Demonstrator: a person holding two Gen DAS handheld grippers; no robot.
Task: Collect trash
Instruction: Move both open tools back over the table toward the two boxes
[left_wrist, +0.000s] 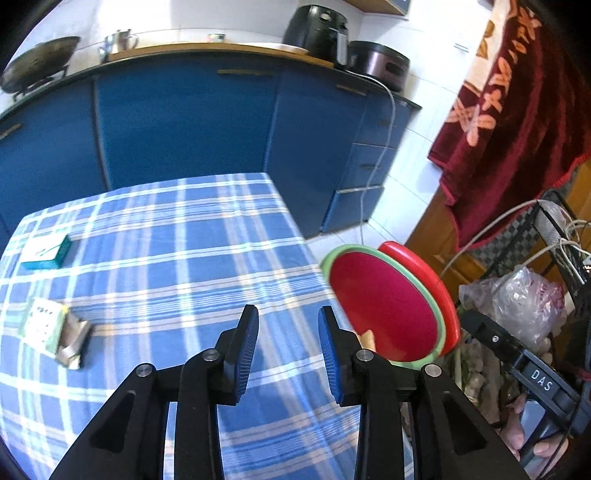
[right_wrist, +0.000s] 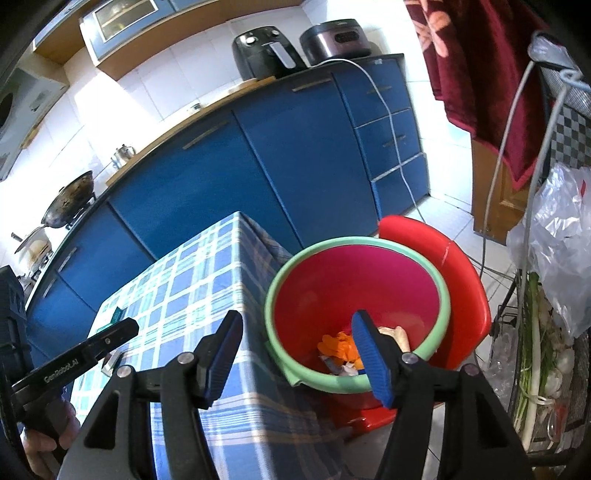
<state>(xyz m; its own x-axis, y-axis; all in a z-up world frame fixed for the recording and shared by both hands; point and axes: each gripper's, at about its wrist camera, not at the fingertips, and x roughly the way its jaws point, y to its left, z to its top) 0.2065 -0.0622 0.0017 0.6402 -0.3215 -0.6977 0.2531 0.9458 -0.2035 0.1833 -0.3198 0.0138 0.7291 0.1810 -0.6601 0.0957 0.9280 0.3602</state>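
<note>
Red bin beneath right tongs, both empty

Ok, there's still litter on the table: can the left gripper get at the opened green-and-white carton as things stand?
Probably yes. The left gripper is open and empty, and the carton lies flat on the checked tablecloth, off to the gripper's left in the left wrist view, with only bare cloth between them.

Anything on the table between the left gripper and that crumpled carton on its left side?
Nothing visible. The left gripper is open and empty over bare checked tablecloth; the crumpled carton lies off to its left with only cloth between. The teal box sits farther back, off that line.
</note>
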